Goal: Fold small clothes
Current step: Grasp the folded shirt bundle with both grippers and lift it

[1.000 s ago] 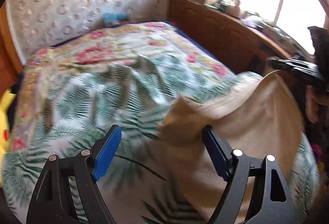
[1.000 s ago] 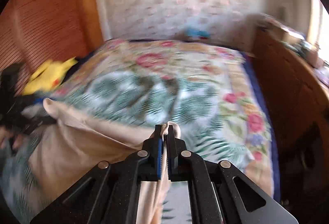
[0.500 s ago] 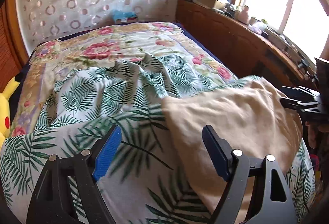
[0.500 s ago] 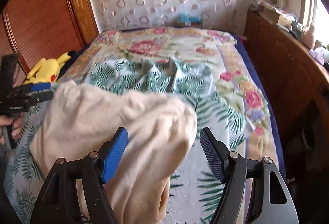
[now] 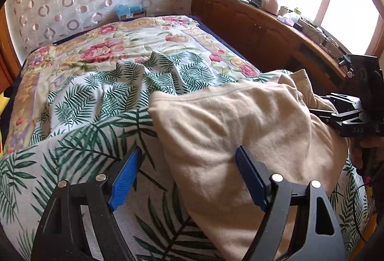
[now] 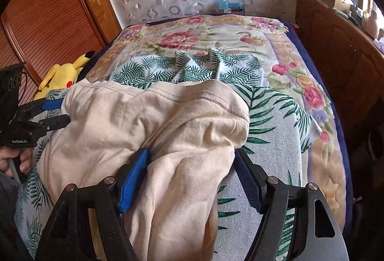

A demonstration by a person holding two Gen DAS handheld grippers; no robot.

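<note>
A beige garment point(image 5: 240, 121) point(image 6: 120, 121) lies bunched on the palm-leaf sheet point(image 5: 96, 105) of the bed. My left gripper point(image 5: 188, 150) is open just above the sheet. Its right pad rests against the garment's left edge, and its left pad is over bare sheet. My right gripper point(image 6: 190, 151) stands open, with a thick fold of the garment lying loose between its wide jaws. Each gripper shows in the other's view: the right gripper point(image 5: 316, 105) at the garment's far side, the left gripper point(image 6: 63, 111) at its left edge, in a hand.
A floral bedspread point(image 6: 182, 38) covers the far half of the bed. A yellow plush toy point(image 6: 62, 74) sits at the left edge by a wooden sliding door point(image 6: 36, 21). A cluttered wooden cabinet point(image 5: 264, 33) runs along the right side, and a blue box point(image 5: 130, 11) stands by the wall.
My right gripper went from shut on the garment's edge to open, and the lifted cloth dropped onto the bed. Both grippers sank a little toward the sheet.
</note>
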